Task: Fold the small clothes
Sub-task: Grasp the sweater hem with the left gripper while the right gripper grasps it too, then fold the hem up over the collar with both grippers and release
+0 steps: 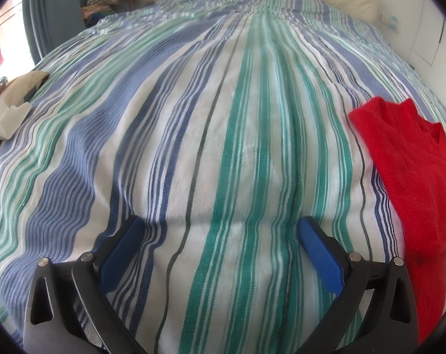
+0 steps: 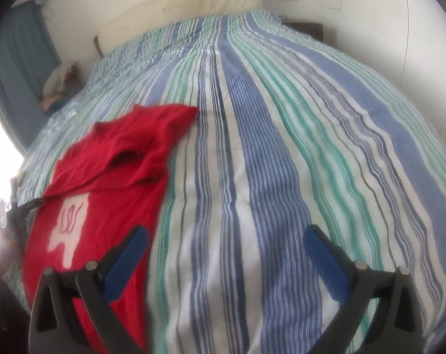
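Both the left tool (image 1: 221, 230) and the right tool (image 2: 227, 239) are hovering with fingers spread apart and gripping nothing above the striped bed (image 2: 282, 147), while the red shirt (image 2: 110, 177) is lying partly folded at the right tool's nine o'clock.

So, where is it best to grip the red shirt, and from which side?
Probably the red shirt at its right sleeve corner, which lies flat and free on the bedspread. The open right gripper can come from the shirt's right side.
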{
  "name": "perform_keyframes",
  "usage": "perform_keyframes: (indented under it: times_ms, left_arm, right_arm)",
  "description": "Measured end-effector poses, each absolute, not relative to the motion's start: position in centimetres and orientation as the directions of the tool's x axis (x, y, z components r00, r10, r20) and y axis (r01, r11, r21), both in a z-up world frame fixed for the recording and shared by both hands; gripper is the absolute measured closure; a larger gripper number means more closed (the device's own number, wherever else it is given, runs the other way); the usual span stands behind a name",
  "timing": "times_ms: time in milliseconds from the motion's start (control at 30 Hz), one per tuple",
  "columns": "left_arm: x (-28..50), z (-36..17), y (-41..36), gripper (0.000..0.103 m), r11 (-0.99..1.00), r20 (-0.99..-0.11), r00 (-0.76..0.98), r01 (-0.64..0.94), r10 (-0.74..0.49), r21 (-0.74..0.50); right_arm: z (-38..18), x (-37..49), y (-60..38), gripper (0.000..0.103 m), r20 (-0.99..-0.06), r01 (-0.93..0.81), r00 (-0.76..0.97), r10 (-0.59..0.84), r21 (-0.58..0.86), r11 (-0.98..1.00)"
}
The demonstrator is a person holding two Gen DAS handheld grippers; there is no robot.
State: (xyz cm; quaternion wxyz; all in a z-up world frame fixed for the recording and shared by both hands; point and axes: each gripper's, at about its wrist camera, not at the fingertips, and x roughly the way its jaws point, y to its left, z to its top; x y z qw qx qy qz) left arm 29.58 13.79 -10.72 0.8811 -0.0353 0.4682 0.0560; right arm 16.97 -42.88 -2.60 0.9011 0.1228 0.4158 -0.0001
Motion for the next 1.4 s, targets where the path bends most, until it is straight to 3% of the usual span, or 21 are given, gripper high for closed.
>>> perform_keyframes:
  times_ms: [300,400,467,533,800,867,967,1033,1067,1100,1133,1200,1400]
  left_arm:
    - [29.1,-10.0,13.3,0.001,0.994,-0.848,0.526,-0.112,0.061,0.002]
    - [25.0,-7.0,13.8,0.003,0.982,-0.801,0.59,-0.072,-0.1,-0.176]
    - [21.1,-5.3,12.9,0.002,0.953,-0.749,0.605,0.055,-0.27,-0.299]
    - [17.1,-5.0,11.3,0.002,0.922,-0.727,0.57,0.174,-0.382,-0.347]
    - [5.8,-6.8,7.4,0.004,0.849,-0.754,0.396,0.321,-0.524,-0.421]
    - [5.0,-6.5,7.2,0.011,0.818,-0.749,0.339,0.331,-0.569,-0.471]
    - [4.9,-7.6,6.7,0.034,0.807,-0.771,0.252,0.278,-0.585,-0.521]
    - [4.6,-8.8,6.1,0.061,0.813,-0.793,0.206,0.267,-0.573,-0.518]
    - [4.7,-9.3,5.9,0.066,0.821,-0.804,0.195,0.256,-0.561,-0.511]
    - [4.9,-9.7,5.8,0.079,0.824,-0.81,0.182,0.24,-0.558,-0.514]
    - [5.0,-10.1,5.8,0.094,0.82,-0.807,0.169,0.221,-0.565,-0.528]
    - [5.0,-10.3,6.1,0.099,0.802,-0.788,0.16,0.185,-0.595,-0.568]
    - [4.6,-4.6,7.8,0.1,0.728,-0.675,0.274,0.228,-0.686,-0.647]
  right_arm:
    - [-2.7,14.5,-40.3,0.0,-0.743,0.034,0.657,0.128,0.198,0.98]
    - [-2.2,13.7,-39.6,0.0,-0.746,-0.001,0.648,0.155,0.202,0.979]
    - [-1.6,13.0,-39.0,0.0,-0.75,-0.043,0.633,0.19,0.211,0.977]
    - [-1.2,11.8,-38.4,0.0,-0.758,-0.091,0.614,0.219,0.207,0.974]
    - [-3.8,7.8,-35.4,0.0,-0.799,-0.193,0.441,0.409,0.361,0.912]
    - [-5.0,6.9,-34.9,0.002,-0.805,-0.19,0.39,0.446,0.404,0.895]
    - [-6.9,6.0,-34.4,0.014,-0.792,-0.173,0.329,0.514,0.485,0.857]
    - [-8.1,5.8,-34.0,0.03,-0.787,-0.161,0.29,0.544,0.52,0.839]
    - [-8.7,5.7,-33.7,0.033,-0.782,-0.16,0.28,0.557,0.534,0.83]
    - [-9.2,5.6,-33.4,0.041,-0.782,-0.158,0.266,0.564,0.542,0.826]
    - [-9.7,5.6,-33.2,0.062,-0.787,-0.155,0.254,0.562,0.541,0.827]
    - [-10.2,5.5,-33.0,0.098,-0.809,-0.152,0.242,0.536,0.513,0.844]
    - [-6.5,5.1,-34.6,0.099,-0.738,-0.156,0.332,0.587,0.571,0.806]
